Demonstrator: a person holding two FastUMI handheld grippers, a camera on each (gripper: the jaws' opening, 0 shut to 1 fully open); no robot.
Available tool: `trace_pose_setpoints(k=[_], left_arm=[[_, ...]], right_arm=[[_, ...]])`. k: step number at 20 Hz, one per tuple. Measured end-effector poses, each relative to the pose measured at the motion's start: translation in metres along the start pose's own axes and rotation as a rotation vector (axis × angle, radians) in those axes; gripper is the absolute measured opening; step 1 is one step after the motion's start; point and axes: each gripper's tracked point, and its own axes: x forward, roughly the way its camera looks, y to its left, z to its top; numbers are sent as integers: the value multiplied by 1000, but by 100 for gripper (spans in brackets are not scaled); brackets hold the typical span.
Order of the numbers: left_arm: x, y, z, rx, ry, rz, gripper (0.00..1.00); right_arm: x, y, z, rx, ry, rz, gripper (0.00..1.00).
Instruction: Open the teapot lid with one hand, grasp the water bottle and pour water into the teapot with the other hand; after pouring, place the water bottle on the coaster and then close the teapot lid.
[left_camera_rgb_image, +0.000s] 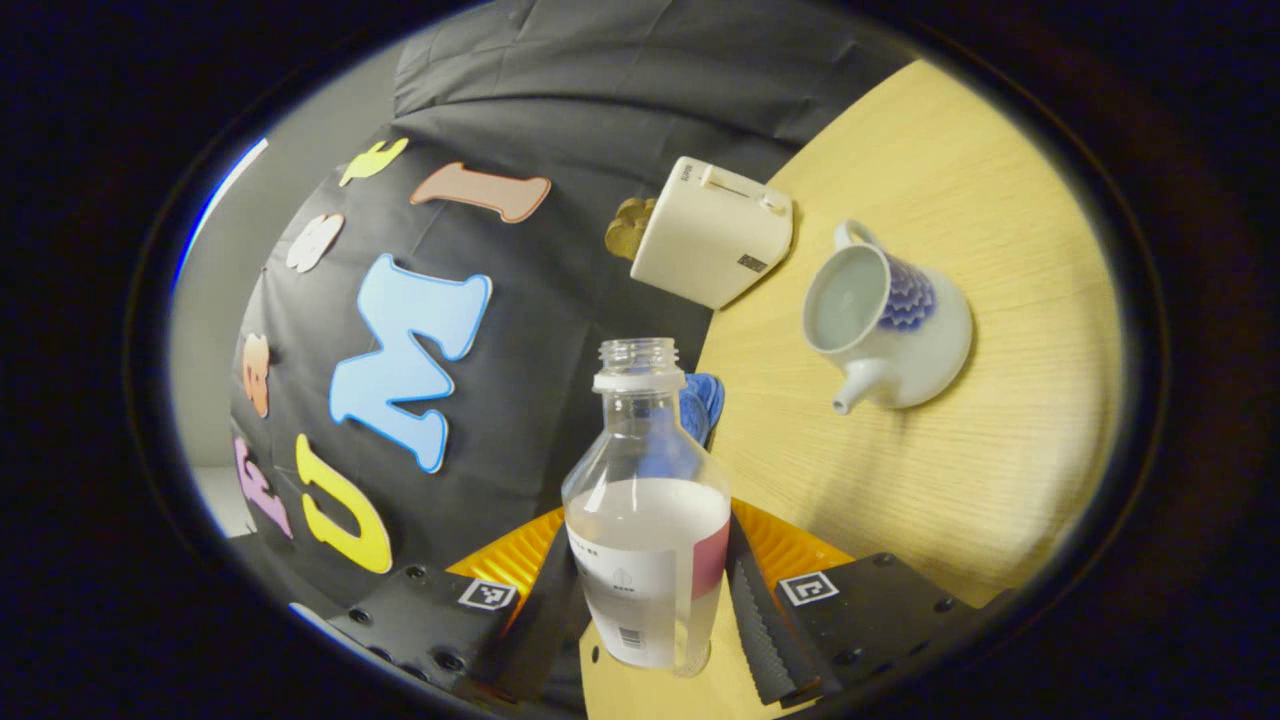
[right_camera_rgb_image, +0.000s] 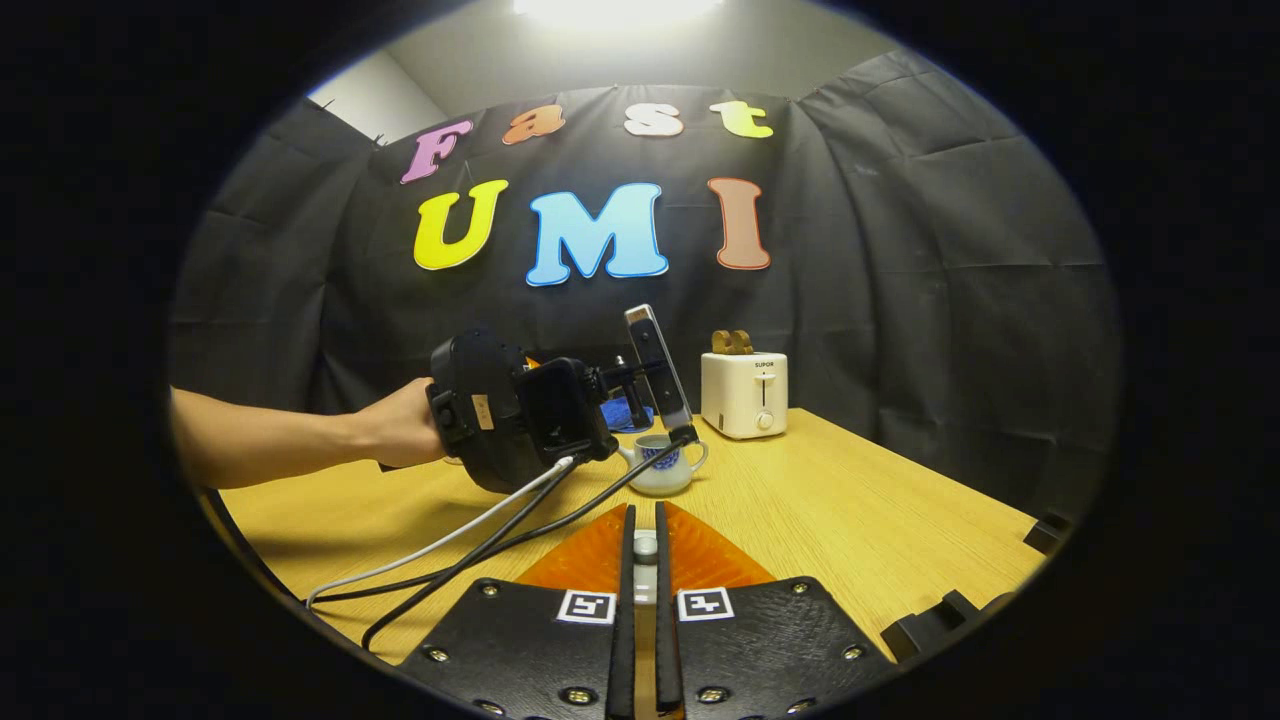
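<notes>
A clear, uncapped water bottle (left_camera_rgb_image: 648, 540), about half full, stands between the fingers of my left gripper (left_camera_rgb_image: 650, 565), which is shut on its lower body. The view is rolled. To the right, the white teapot (left_camera_rgb_image: 890, 325) with a blue pattern sits on the wooden table (left_camera_rgb_image: 960, 470), its mouth open and its spout pointing toward the bottle. A blue coaster (left_camera_rgb_image: 705, 400) peeks out behind the bottle's neck. My right gripper (right_camera_rgb_image: 645, 515) is held low over the table, shut on a small pale piece (right_camera_rgb_image: 646, 547), apparently the teapot lid. The teapot (right_camera_rgb_image: 665, 465) stands farther off.
A white toaster (left_camera_rgb_image: 712, 232) with bread in it stands at the table's back edge by the black cloth wall. In the right gripper view a hand (right_camera_rgb_image: 400, 430) holds the left gripper's housing (right_camera_rgb_image: 515, 415) above the table (right_camera_rgb_image: 850, 510), and cables (right_camera_rgb_image: 470, 540) trail from it.
</notes>
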Motion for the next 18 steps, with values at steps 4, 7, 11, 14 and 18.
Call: trace_pose_setpoints(k=[4,7,11,14,18], left_arm=[[3,-8,1,61,12,-32,86],[5,-11,3,108,13,-40,86],[6,-16,11,218,15,-52,86],[5,-13,12,298,19,-62,86],[7,-17,15,415,30,-96,86]], right_arm=[[-1,-1,1,-1,-4,-1,8],[-1,-1,-2,1,2,1,8],[0,-2,-4,4,9,3,8],[-1,-3,-5,5,10,3,8],[1,-2,-4,8,11,11,8]])
